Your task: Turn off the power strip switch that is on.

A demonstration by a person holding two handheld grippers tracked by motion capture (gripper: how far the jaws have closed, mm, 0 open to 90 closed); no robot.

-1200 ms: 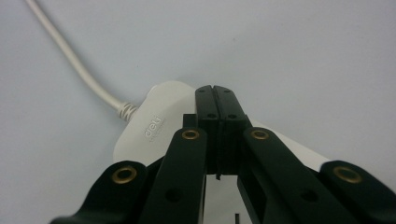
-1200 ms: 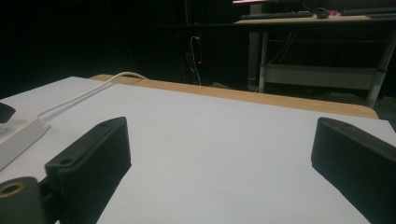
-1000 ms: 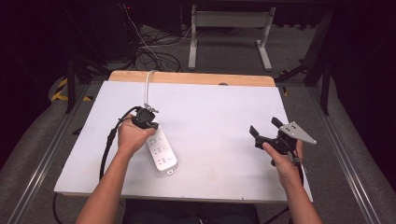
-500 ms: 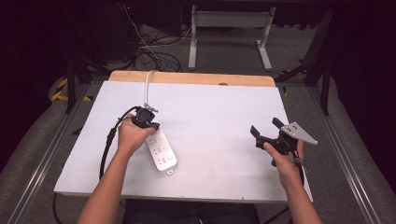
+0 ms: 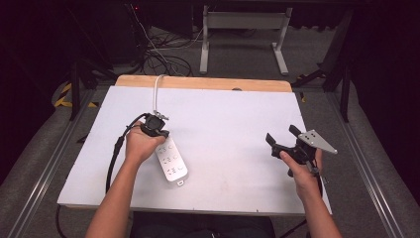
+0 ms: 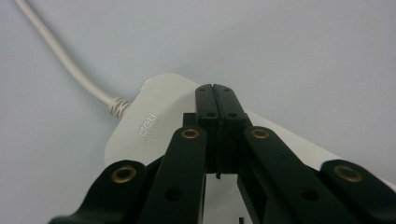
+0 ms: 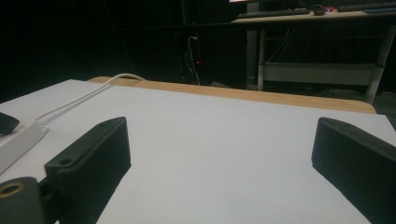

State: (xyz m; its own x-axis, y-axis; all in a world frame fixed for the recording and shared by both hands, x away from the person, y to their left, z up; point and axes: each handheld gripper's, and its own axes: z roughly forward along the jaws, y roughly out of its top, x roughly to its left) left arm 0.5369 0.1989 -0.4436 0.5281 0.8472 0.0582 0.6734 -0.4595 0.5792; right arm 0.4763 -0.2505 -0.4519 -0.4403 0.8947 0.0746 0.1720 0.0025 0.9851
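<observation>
- Where the white table (image 5: pixel 233 129) has its left-of-middle stretch, a white power strip (image 5: pixel 170 159) lies flat, its long body running at a slant from the far left toward the near right.
- Its far end, seen in the left gripper view, carries a small grey printed logo, and a ribbed collar there leads into a white cord (image 6: pixel 60 58).
- From the high view, that white cord (image 5: pixel 156 91) runs away from the strip toward the far edge of the table, where a strip of bare wood shows.
- Over the far end of the power strip (image 6: pixel 154 116) sits the left gripper (image 6: pixel 216 88), its two black jaws pressed together with no gap and nothing between them; the tips hang right at the strip's top surface, though whether they touch it cannot be told.
- The left hand (image 5: pixel 138 146) wraps the left gripper (image 5: pixel 154 126), and a black cable loops off to its left.
- Well apart, near the table's right edge, the right hand (image 5: pixel 302 171) holds the right gripper (image 5: pixel 281 136) above bare table.
- Its jaws stand wide apart and hold nothing, as the right gripper view shows, with the right gripper (image 7: pixel 219 154) facing open white surface.
- A grey three-cornered plate rides on top of it.
</observation>
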